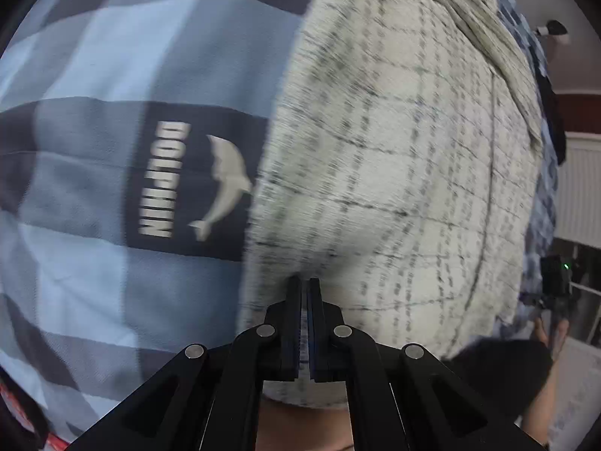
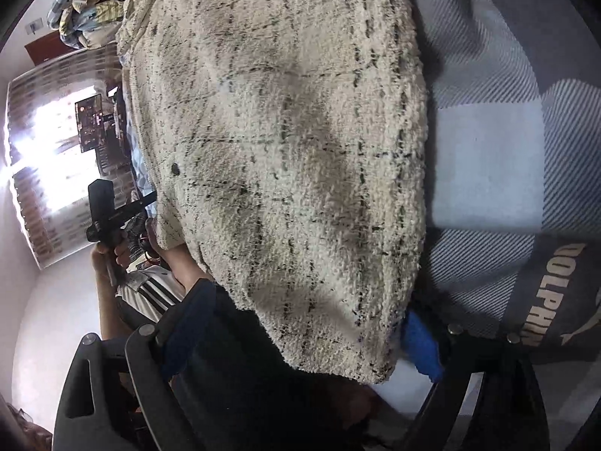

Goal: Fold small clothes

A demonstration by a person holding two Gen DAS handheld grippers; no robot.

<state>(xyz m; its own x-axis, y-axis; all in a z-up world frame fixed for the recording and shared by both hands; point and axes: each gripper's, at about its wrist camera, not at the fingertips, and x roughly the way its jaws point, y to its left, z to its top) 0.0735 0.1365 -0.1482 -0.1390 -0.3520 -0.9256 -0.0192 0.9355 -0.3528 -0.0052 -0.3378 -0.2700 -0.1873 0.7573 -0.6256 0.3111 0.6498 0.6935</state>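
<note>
Both our grippers are at the cream knitted garment on the checked bedspread.

Our left gripper is clenched, its two black fingers pressed together with their tips against the edge of the cream garment; we cannot tell whether a fold of the fabric is pinched between them. Our right gripper stands wide and released, its fingers on either side of the garment's near corner, not pressing it. The garment, cream with thin dark check lines, lies spread on a blue-and-grey checked bedspread printed with a dolphin logo just beside its edge.
</note>
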